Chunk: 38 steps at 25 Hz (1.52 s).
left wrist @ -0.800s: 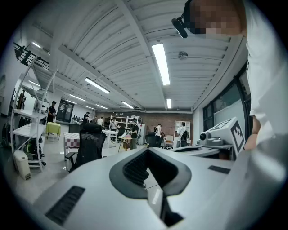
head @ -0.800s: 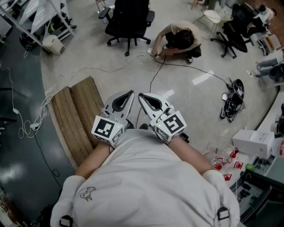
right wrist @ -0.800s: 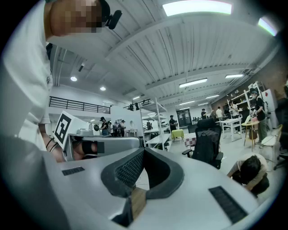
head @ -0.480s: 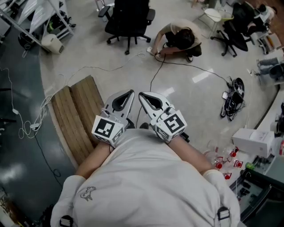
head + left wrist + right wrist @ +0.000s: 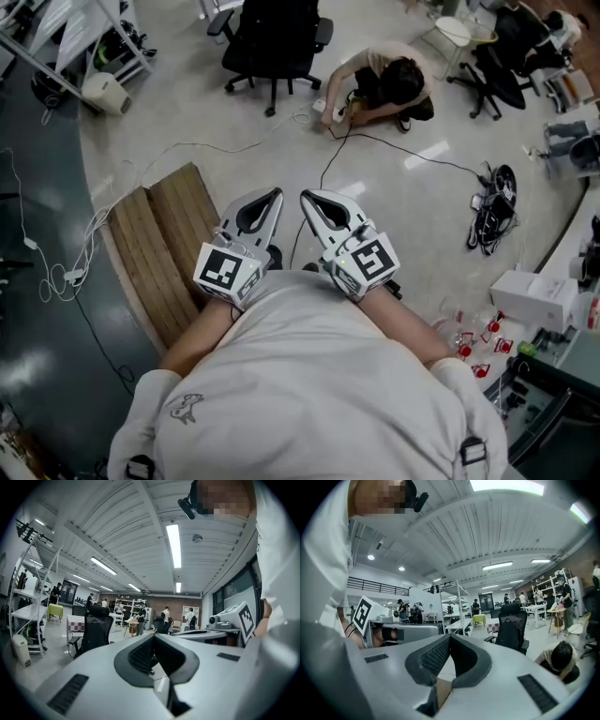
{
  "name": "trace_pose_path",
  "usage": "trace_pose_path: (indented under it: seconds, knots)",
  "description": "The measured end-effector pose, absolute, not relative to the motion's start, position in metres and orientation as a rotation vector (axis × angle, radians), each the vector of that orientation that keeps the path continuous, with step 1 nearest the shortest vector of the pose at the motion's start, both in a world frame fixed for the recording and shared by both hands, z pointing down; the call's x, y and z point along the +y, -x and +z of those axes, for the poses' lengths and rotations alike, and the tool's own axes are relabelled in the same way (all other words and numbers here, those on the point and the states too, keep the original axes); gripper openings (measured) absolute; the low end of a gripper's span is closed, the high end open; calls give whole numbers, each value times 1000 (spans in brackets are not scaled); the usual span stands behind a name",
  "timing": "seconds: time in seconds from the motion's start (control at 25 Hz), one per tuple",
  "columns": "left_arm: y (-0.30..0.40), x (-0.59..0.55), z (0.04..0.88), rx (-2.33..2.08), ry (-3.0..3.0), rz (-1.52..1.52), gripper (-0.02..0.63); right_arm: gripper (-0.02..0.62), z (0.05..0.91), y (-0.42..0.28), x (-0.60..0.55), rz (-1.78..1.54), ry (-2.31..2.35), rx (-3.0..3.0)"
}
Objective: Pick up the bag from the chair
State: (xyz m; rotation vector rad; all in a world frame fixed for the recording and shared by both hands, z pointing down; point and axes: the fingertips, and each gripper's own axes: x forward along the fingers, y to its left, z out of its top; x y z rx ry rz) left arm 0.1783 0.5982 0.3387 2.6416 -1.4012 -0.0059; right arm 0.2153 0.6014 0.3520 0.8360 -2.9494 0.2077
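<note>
1. Change check: almost nothing differs from a second ago. The right tongs sit a shade nearer the chair. The left tongs keep their place. The crouching person just beside the chair has shifted slightly on the floor.
2. Reading: the approach has barely begun. Both tongs hang close to the wearer's chest, well apart from the chair, with open floor between. The wearer likely has to walk up to the chair before any reach makes sense.
3. Tongs state: each gripper view shows its two pads meeting at the tip with nothing between them. Both pairs are closed and empty, and both point roughly level toward the chair. They will need to open before the grasp.
4. Bag: a dark shape on the chair, resting against its back and untouched. The right gripper view shows the same shape. From the head view it cannot be separated from the black chair.
5. Orientation, as a judgement: the bag stands upright, long axis vertical along the chair's back and top end up. A loop may sit at the top, but it is too small to confirm.
</note>
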Motion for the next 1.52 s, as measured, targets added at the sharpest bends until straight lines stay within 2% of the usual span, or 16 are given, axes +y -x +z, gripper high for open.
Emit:
trace_pose_path:
  seconds: [0.6,1.12,1.52]
  knots:
    - [-39,499,320,-1397,-2659,-17,11,31,342,-83,503,231,-824,-2934]
    - [-11,444,326,-1416,-2659,22,11,31,352,-55,442,269,-799,-2946]
    - [-1,339,339,-1454,-2620,70,11,31,361,-50,332,274,-764,-2946]
